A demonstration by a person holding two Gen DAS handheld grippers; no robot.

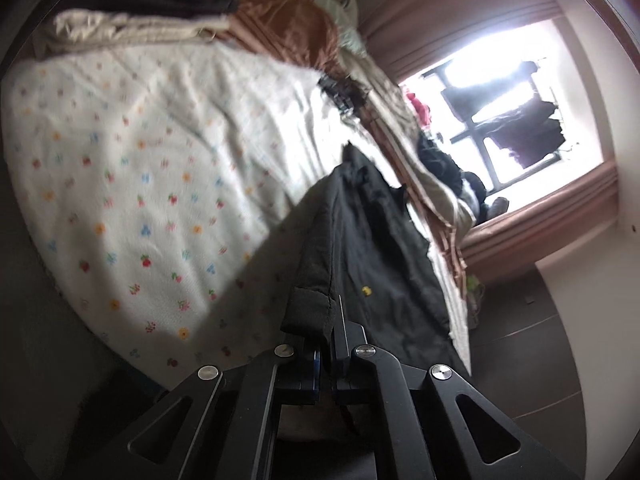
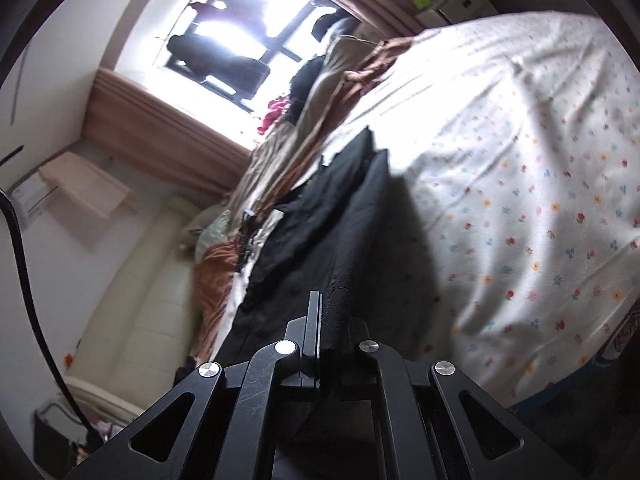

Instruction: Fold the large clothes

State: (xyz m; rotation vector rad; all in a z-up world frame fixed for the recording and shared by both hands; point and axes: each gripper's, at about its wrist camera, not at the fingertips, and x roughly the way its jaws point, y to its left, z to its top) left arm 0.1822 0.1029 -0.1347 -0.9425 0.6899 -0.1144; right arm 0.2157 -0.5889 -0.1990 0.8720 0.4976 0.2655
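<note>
window [image 1: 500, 120]: blowing out white with daylight, dark frame bars showing, dark clothes hanging outside it
curtain [image 1: 552, 224]: pinkish-brown, running along the window's edges
walls [image 2: 60, 60]: showing plain white
floor [image 1: 532, 344]: showing dark tiles with thin pale joints
bed sheet [image 1: 140, 160]: lying white with small coloured flowers, wrinkling, catching window light
bedding pile [image 2: 280, 152]: brown and beige fabric bunching between bed and window
shelf [image 2: 86, 188]: hanging on the wall, pale
</note>
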